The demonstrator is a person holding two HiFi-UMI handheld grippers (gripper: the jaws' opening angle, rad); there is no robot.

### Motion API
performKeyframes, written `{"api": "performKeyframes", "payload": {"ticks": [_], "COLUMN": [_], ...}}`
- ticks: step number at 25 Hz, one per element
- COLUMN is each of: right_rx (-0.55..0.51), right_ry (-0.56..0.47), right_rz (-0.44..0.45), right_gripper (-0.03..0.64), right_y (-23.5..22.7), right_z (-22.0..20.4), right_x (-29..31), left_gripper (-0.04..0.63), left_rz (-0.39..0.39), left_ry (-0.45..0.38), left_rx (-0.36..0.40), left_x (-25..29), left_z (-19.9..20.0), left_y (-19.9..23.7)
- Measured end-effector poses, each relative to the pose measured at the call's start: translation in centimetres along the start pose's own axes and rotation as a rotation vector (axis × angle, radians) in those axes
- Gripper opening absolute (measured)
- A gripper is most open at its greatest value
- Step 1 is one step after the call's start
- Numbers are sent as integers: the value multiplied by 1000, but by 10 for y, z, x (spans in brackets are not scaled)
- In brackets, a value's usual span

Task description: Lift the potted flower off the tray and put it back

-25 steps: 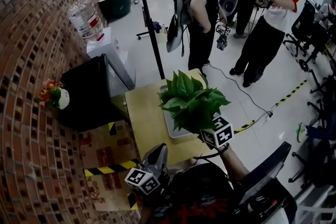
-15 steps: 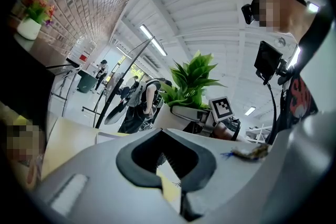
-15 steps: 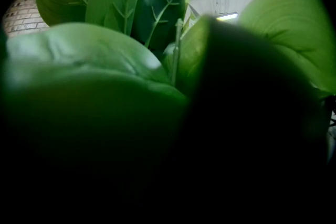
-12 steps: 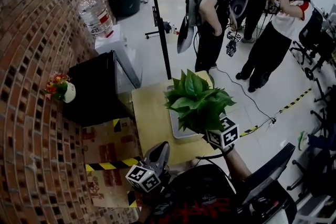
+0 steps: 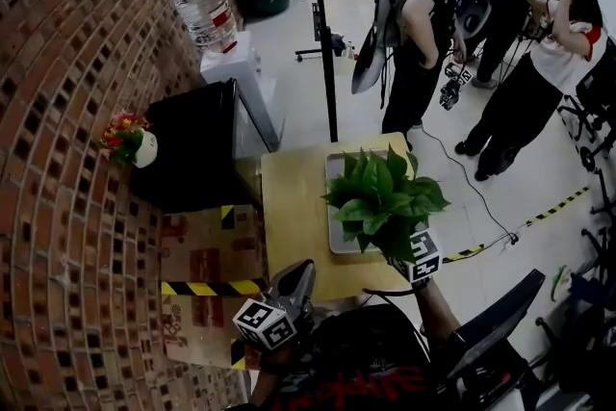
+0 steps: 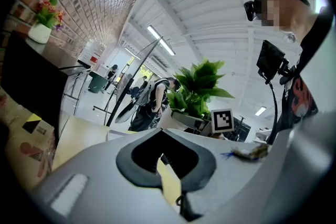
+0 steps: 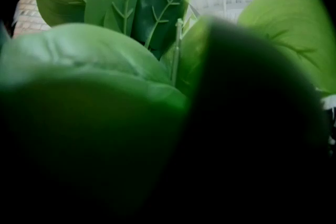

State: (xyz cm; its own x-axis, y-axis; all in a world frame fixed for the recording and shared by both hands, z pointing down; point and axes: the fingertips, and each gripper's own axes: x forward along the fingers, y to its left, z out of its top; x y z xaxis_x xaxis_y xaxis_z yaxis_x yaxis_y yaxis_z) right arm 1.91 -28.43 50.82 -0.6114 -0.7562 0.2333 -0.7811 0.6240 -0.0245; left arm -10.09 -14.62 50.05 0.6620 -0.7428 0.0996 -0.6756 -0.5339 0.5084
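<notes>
Table (image 5: pixel 289 207) stood by a brick wall (image 5: pixel 58 111), bearing a tray (image 5: pixel 334 241). Left gripper (image 5: pixel 300 272) was closed, empty; leaves of the potted flower (image 5: pixel 380 197) hid the jaws of the right gripper (image 5: pixel 412 252).

The head view looks from high above, steeply down on the table (image 5: pixel 289 207), with the brick wall (image 5: pixel 77 111) along the left side of the picture. The left gripper (image 5: pixel 299 272) view sits low, just before the table's near edge, and faces across it and upward to the ceiling (image 6: pixel 210 13). These two views share the table, the potted flower (image 5: pixel 383 197), the brick wall and the right gripper's marker cube (image 5: pixel 423 257). The right gripper view is very near, among the leaves (image 7: pixel 100 55), which almost cover it. It faces upward.
</notes>
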Motion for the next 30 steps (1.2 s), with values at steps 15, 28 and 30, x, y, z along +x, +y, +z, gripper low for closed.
{"api": "performKeyframes", "payload": {"ticks": [15,28,30], "right_rx": [-84,7,32], "right_ry": [-1,219,207], "right_rz": [44,116,112], "right_gripper": [545,549,552], "right_y": [-33,-49,-49], "right_z": [-95,-255,-262], "right_x": [67,142,145], "left_gripper": [2,2,2], "left_rz": [158,204,199], "left_ry": [14,-49,-36], "left_rx": [-40,-32,-29], "left_x": [3,11,16], "left_z": [-14,-9,-10], "left_y": [9,14,11]}}
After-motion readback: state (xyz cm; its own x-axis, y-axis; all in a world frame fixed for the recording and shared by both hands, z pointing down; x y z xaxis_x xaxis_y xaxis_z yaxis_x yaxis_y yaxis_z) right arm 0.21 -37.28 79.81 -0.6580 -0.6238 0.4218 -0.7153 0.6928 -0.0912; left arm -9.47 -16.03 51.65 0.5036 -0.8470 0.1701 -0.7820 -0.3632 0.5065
